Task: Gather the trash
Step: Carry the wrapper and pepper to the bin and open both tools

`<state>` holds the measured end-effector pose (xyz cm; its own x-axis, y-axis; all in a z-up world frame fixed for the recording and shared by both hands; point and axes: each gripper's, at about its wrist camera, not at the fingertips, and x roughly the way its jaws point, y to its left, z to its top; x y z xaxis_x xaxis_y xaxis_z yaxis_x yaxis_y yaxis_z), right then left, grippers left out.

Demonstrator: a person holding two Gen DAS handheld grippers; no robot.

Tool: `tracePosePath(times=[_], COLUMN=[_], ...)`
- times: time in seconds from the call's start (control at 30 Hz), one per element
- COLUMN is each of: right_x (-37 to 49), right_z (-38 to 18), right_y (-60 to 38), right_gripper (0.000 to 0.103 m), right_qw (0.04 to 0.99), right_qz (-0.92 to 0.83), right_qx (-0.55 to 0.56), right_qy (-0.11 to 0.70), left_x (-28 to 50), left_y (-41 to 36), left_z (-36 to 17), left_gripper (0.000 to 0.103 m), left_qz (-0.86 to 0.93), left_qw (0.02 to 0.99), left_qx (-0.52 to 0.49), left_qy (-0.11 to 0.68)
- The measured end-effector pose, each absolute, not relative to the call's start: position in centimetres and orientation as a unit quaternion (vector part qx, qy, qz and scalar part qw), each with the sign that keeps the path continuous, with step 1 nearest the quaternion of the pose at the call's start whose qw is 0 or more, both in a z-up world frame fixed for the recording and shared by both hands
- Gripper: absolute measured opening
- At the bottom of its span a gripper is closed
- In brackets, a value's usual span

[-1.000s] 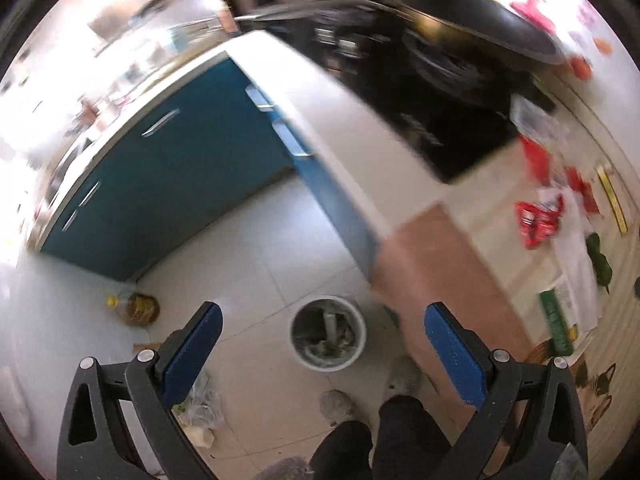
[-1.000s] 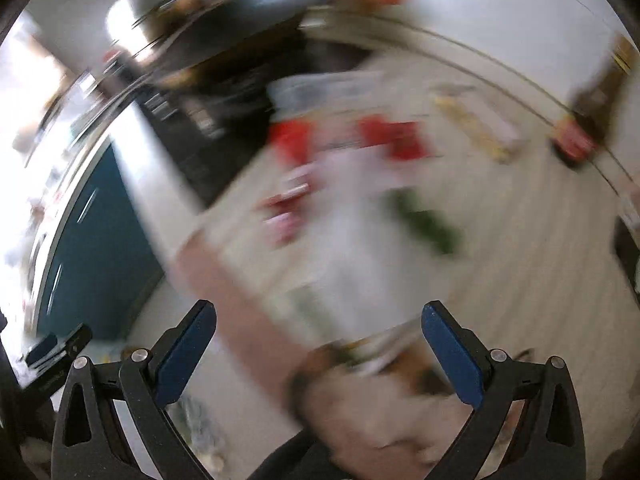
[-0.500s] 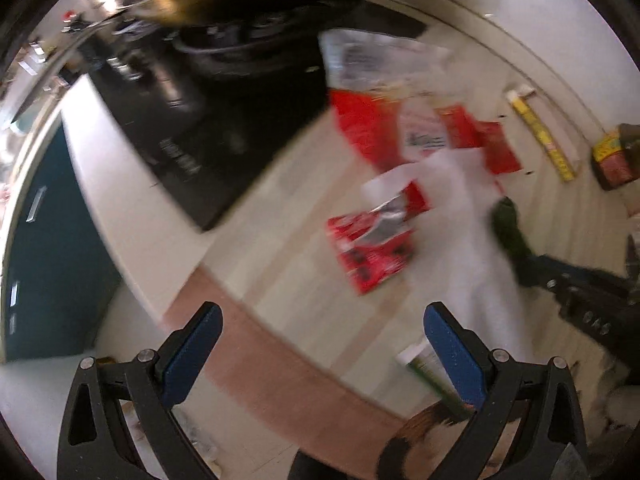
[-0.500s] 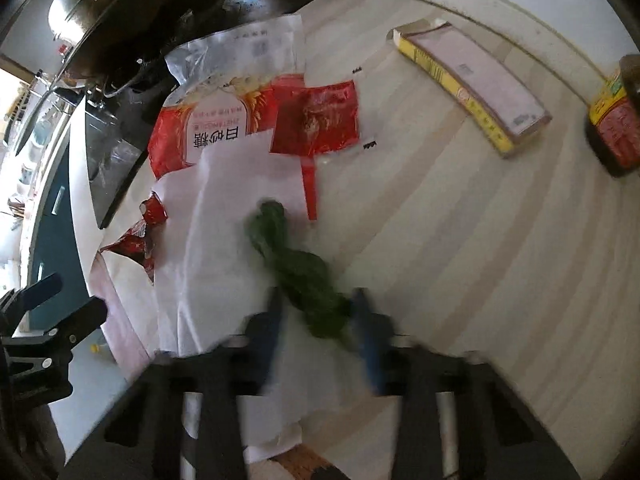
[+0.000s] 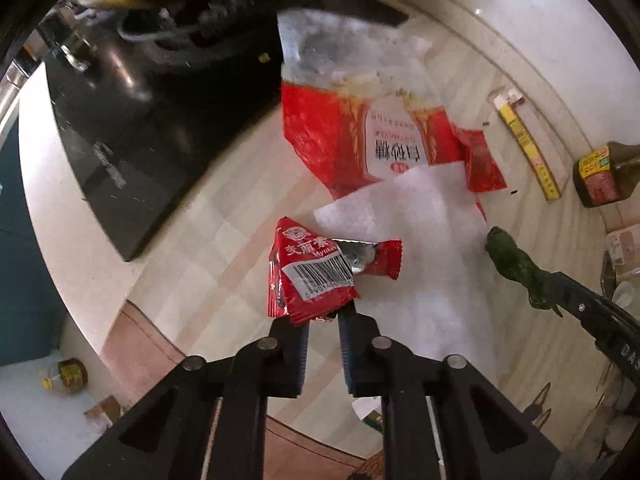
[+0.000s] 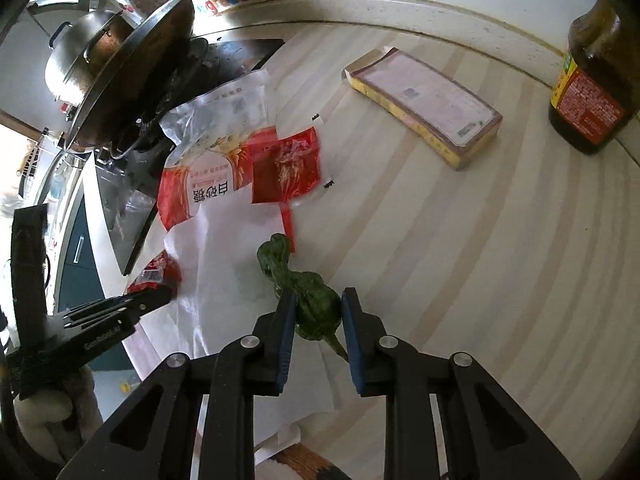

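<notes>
My left gripper [image 5: 322,314] is shut on the lower edge of a small red snack wrapper [image 5: 316,276] with a barcode, at the counter's near side. My right gripper [image 6: 318,306] is shut on a dark green vegetable scrap [image 6: 308,292], also seen in the left wrist view [image 5: 516,264]. Both lie by a white paper sheet [image 5: 420,216]. A large red-and-clear sugar bag [image 5: 360,128] and a small red sachet [image 6: 288,168] lie beyond it.
A black hob [image 5: 140,120] with a wok [image 6: 132,76] and a steel pot [image 6: 76,60] stands at the left. A yellow-edged flat box [image 6: 428,104] and a dark sauce bottle [image 6: 588,96] stand at the right. An oil bottle [image 5: 66,376] sits on the floor.
Both grippers swung from the floor and bin to the counter and closed: the left on the red wrapper, the right on the green scrap.
</notes>
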<state>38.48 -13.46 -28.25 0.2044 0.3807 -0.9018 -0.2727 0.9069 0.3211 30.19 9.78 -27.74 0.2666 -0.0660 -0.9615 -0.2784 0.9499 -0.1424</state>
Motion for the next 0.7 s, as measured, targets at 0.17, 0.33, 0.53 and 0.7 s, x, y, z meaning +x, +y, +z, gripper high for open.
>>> tracePosePath(times=[0.17,0.33,0.53,0.7], right_x=[37.9,36.9,35.0,32.5], right_z=[-26.7,-24.0,-21.3,-21.0], right_y=[-13.6,-12.8,-9.0,-4.6], right_gripper=[0.023,0.023,0.023,0.023], right_qw=[0.784,0.794,0.798,0.789], right_qz=[0.221,0.233,0.265,0.29], right_qx=[0.065,0.075,0.051,0.032], right_qy=[0.577,0.556,0.538,0.541], left_x=[28.0,25.6,21.3,17.0], left_y=[10.2,12.1,15.2,18.5], left_z=[-25.4,-23.4,-22.5,-22.1], left_gripper=[0.005,0.004,0.004,0.004], left_qz=[0.081,0.116,0.151,0.185], left_qw=[0.797,0.805,0.804,0.799], left_qx=[-0.131,-0.114,-0.136,-0.171], left_qy=[0.584,0.57,0.559,0.546])
